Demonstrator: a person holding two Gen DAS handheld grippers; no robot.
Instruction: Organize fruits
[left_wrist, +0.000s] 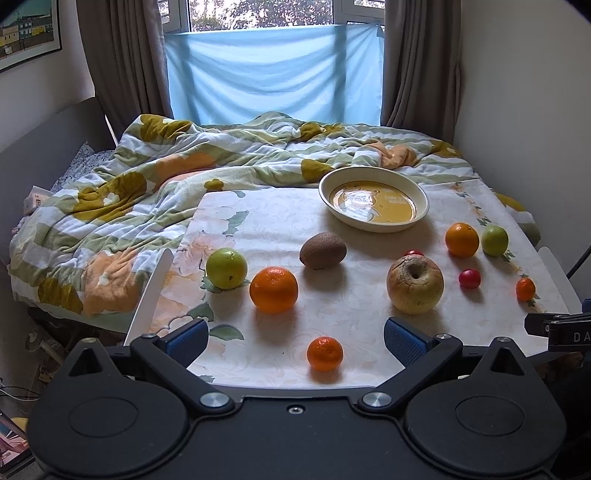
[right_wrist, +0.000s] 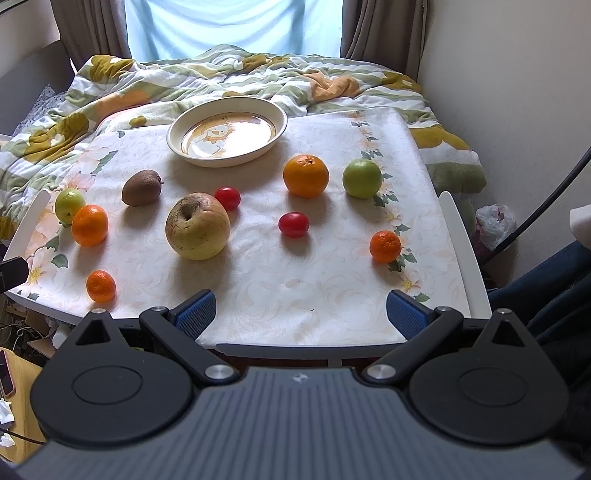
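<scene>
Both tools were seen with jaws spread wide, nothing gripped: left gripper (left_wrist: 295, 338) at the table's near edge, right gripper (right_wrist: 301, 312) likewise, further right.

No fruit was yet in the bowl (right_wrist: 171, 134), which sat empty at the far edge of the table (right_wrist: 277, 295), roughly mid-width.

10 fruits were counted loose on the cloth:
- small mandarin (left_wrist: 324, 353) near edge, just ahead of the left jaws
- large orange (left_wrist: 273, 290) and green fruit (left_wrist: 226, 268) close together, left side
- kiwi (left_wrist: 322, 250) centre
- yellow apple (left_wrist: 414, 284) centre, one red tomato (right_wrist: 227, 198) just behind it, a second tomato (right_wrist: 293, 224) to its right
- second orange (right_wrist: 306, 175) and second green fruit (right_wrist: 362, 178) right side, another mandarin (right_wrist: 385, 246) near the right edge

Handling, judged: all round, so rolling is likely on a nudge. Citrus is probably firm, light; best pinched across the widest girth. Tomatoes look smooth and soft, so light squeeze only. The apple looks heaviest and widest, with wrinkled skin; nearly full jaw opening is likely needed, gripped at mid-height.
</scene>
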